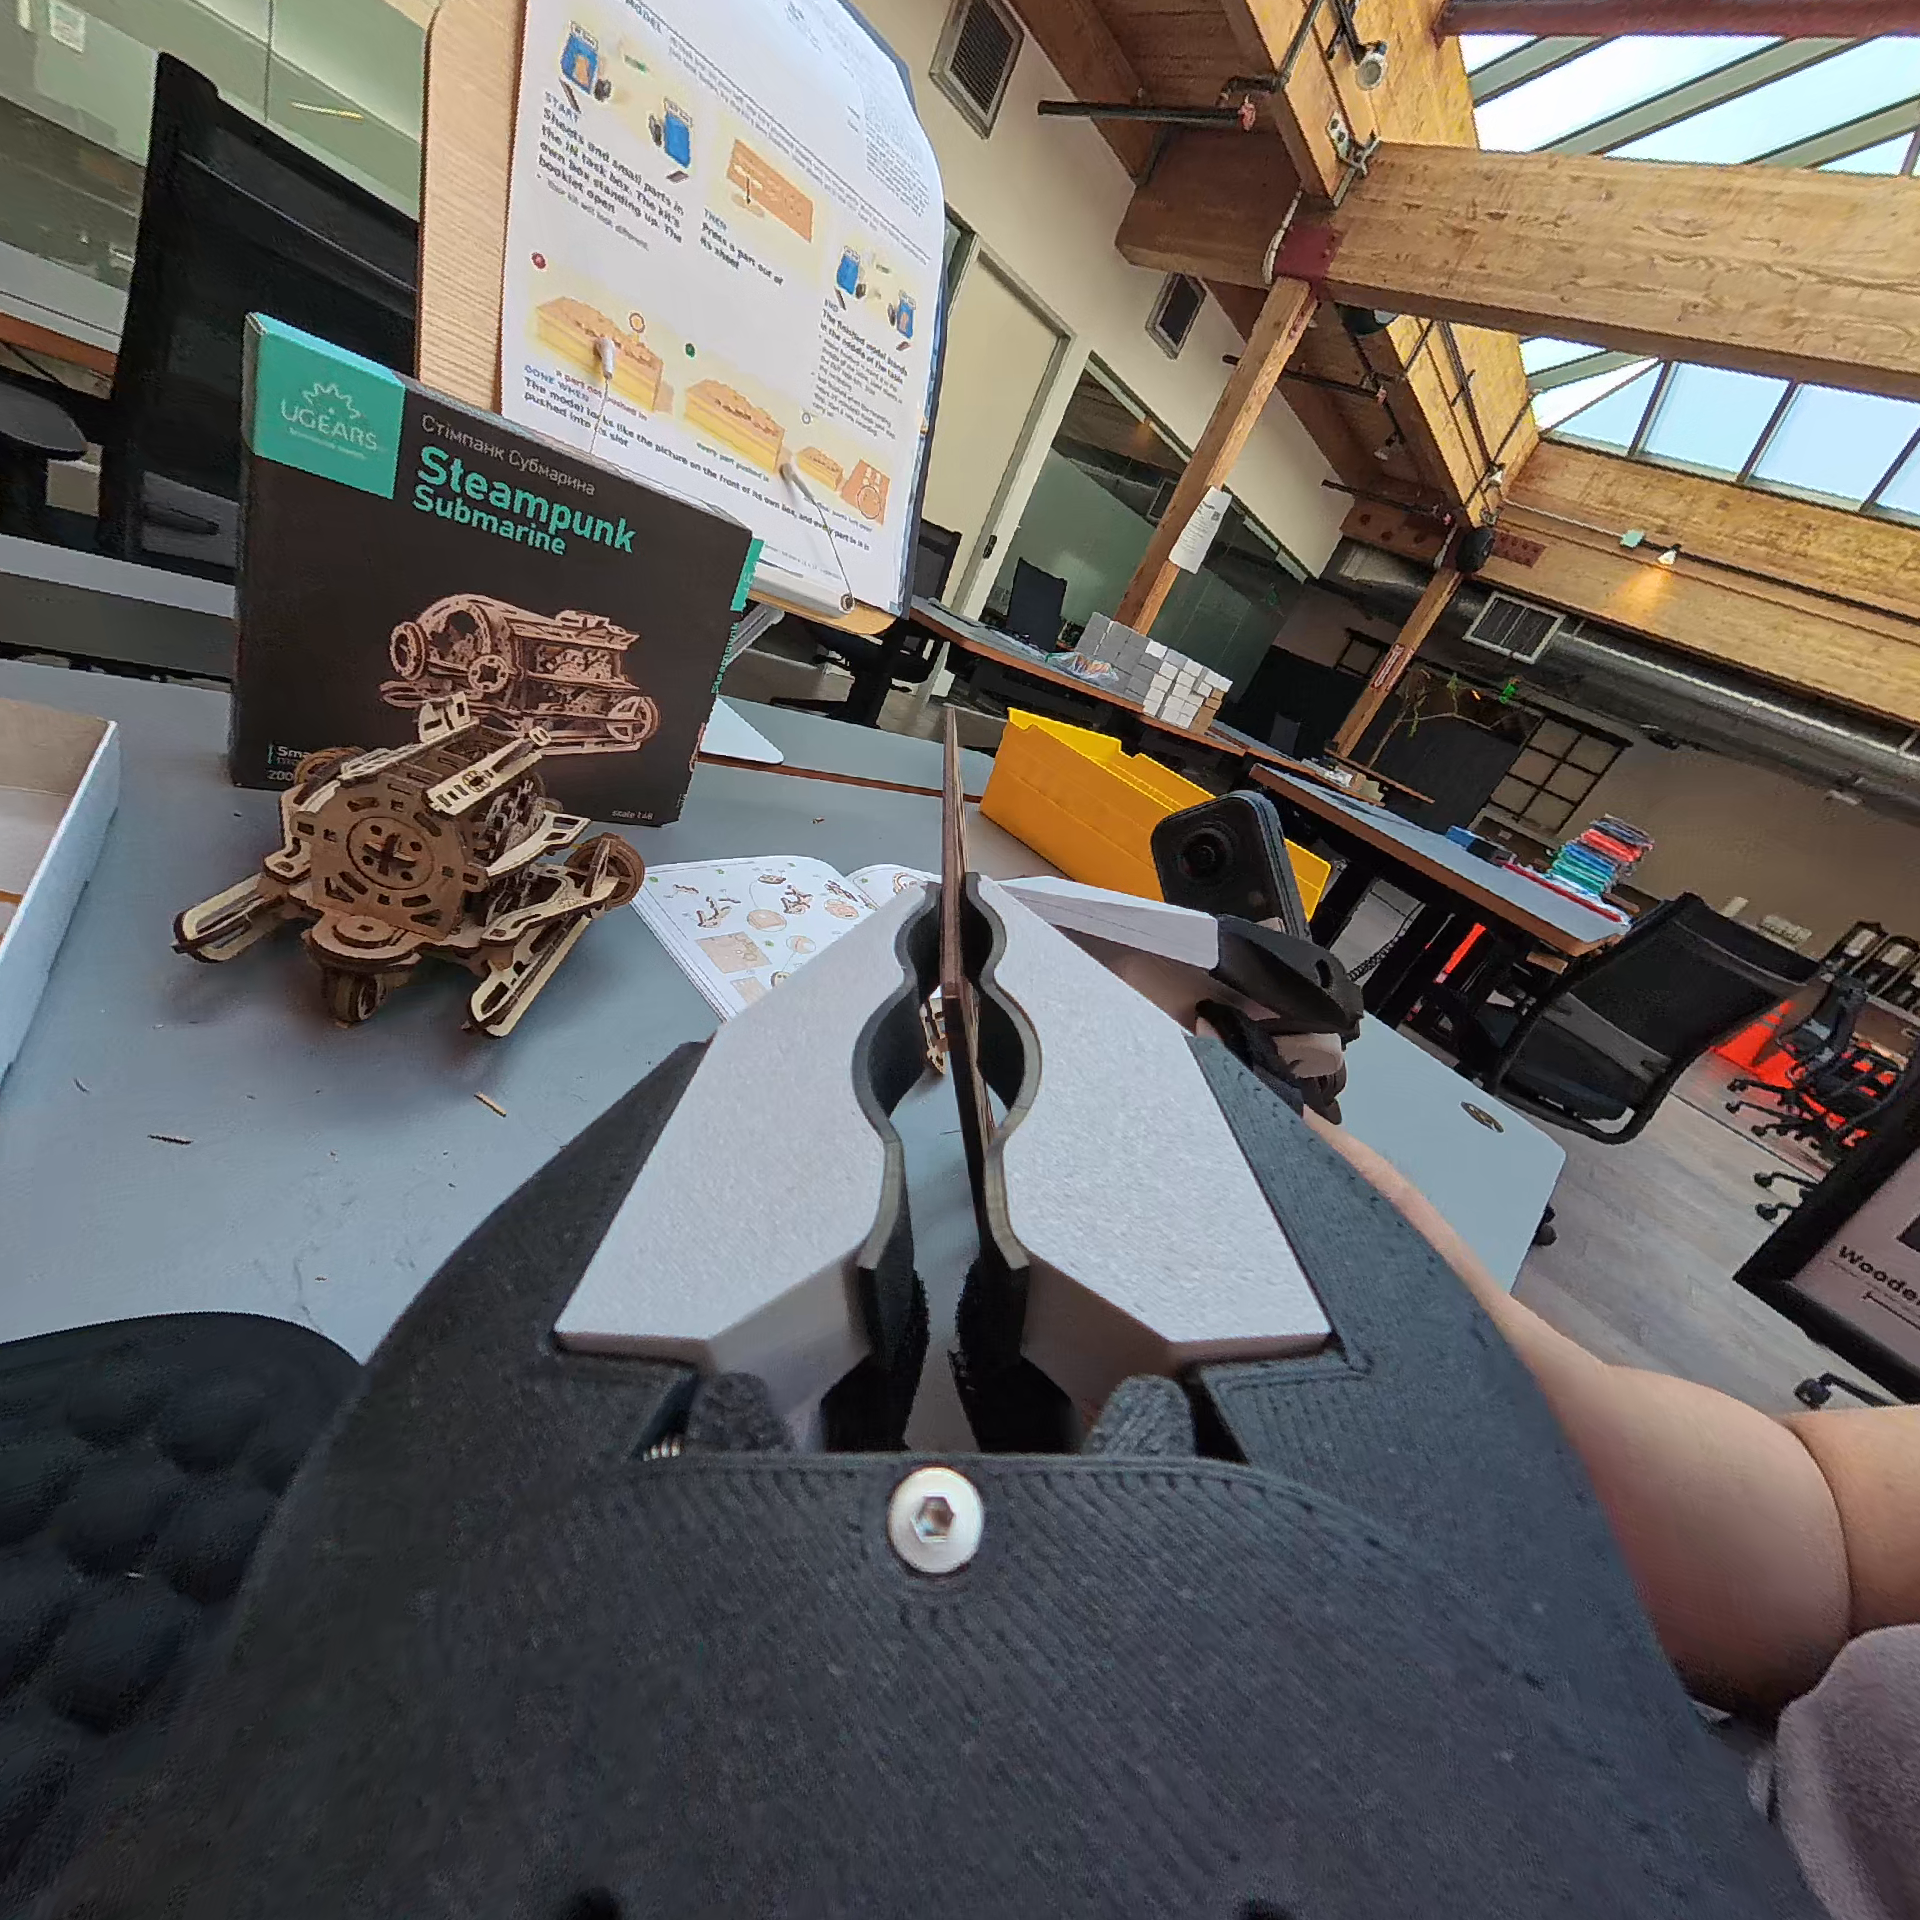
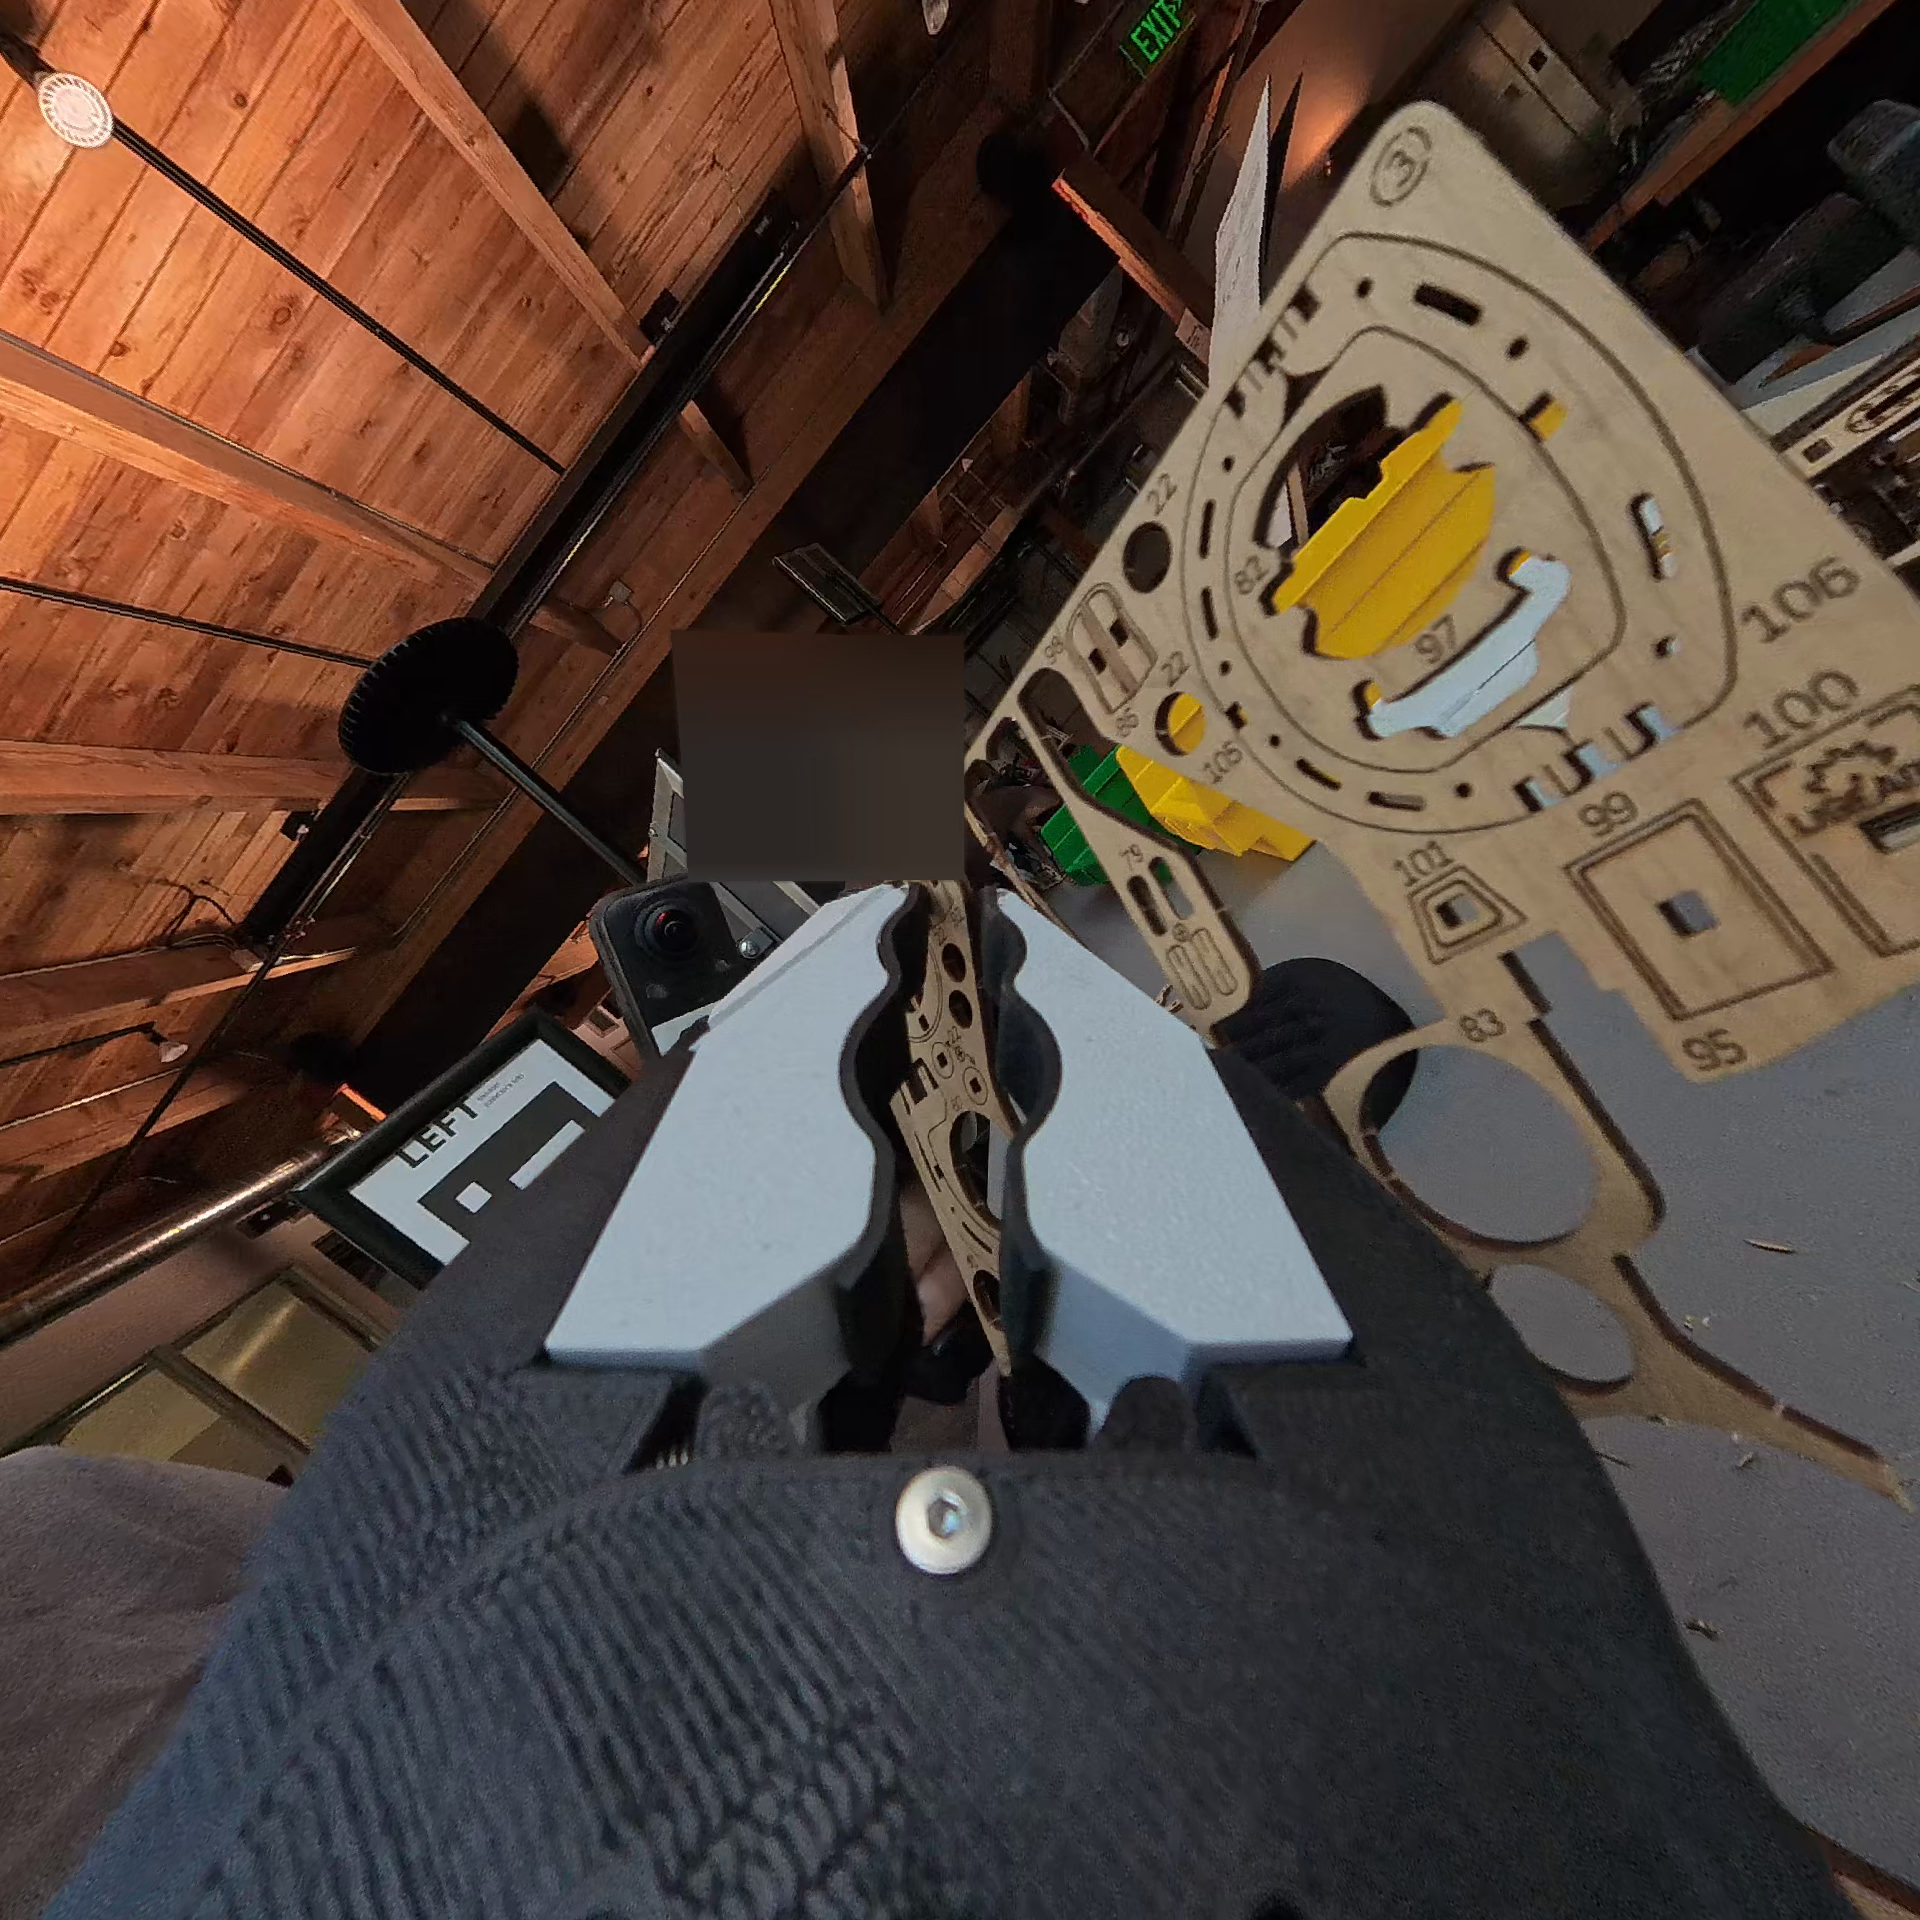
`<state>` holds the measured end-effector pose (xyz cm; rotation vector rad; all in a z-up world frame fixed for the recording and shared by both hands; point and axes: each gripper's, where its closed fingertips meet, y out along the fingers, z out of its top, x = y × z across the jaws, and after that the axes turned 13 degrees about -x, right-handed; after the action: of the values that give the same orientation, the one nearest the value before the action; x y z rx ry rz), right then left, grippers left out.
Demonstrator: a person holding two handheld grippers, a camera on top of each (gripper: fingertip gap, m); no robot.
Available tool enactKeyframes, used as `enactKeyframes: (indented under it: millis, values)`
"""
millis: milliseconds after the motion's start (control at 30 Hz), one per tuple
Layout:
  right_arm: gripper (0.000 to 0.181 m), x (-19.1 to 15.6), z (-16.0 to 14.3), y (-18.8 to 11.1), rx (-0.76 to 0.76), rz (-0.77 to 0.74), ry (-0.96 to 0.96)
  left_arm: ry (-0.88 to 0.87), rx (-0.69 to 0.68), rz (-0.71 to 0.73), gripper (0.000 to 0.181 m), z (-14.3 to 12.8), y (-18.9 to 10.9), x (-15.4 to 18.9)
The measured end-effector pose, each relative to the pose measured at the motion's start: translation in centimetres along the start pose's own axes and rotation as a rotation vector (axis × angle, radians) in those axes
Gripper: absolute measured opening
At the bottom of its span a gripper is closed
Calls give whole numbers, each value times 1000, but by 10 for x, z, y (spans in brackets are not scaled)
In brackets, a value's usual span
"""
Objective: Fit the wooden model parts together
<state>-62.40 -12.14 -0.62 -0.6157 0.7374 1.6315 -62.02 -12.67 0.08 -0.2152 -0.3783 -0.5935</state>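
My left gripper (image 1: 951,894) is shut on a thin laser-cut wooden sheet (image 1: 954,810), which I see edge-on, upright above the grey table (image 1: 260,1143). In the right wrist view the sheet (image 2: 1766,499) spreads wide to the right, with numbered parts and several empty cut-outs. My right gripper (image 2: 951,899) is shut on what looks like the same sheet's near edge. Its pale fingers (image 1: 1122,920) reach the sheet from the right in the left wrist view. The part-built wooden model (image 1: 416,883) stands on the table to the left, apart from both grippers.
The kit's black box (image 1: 488,582) stands behind the model, with an instruction board (image 1: 717,260) behind it. An open booklet (image 1: 748,925) lies near the fingers. A yellow bin (image 1: 1091,800) is behind, a white tray (image 1: 42,862) at far left, a black cushion (image 1: 125,1475) near left. The tips of both grippers are at nearly the same place. Left tips and right tips are each some 20 centimeters from the part-built wooden model (image 1: 416,883).
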Motion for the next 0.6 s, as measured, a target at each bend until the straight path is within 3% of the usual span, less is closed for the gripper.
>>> enactKeyframes:
  millis: [600]
  values:
    - [6,0,-4,-1,23,-89,-101,13,29,24,0,-4,-1,0]
